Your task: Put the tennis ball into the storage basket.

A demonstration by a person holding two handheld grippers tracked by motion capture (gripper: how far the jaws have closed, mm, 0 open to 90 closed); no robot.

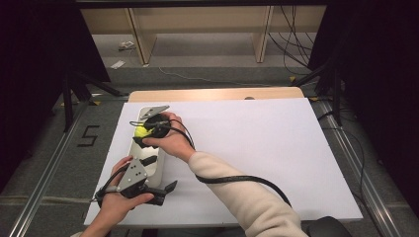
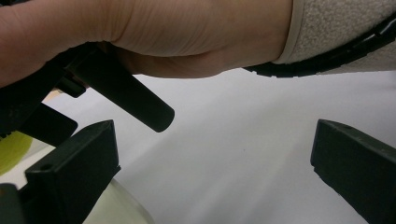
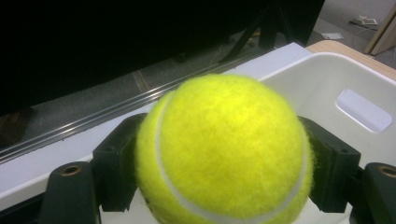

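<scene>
A: High view first. Where's the right gripper [image 1: 148, 129]?
B: Over the white bin [image 1: 136, 148] at the left edge of the white table sheet [image 1: 247, 148], pinching a yellow tennis ball [image 1: 141, 131]. Left gripper [image 1: 160, 193] sits near the bin's near end, jaws spread.
A: Left gripper view?
B: Jaws wide apart, nothing between them, white sheet below. Right hand [image 2: 140, 37] and cream sleeve [image 2: 336, 28] cross the top; a sliver of yellow ball [image 2: 11, 149] at left.
A: Right gripper view?
B: Tennis ball [image 3: 224, 149] clamped between both black jaws, touching each side. Bin wall with handle slot [image 3: 364, 109] right behind, so ball is held over the bin.
</scene>
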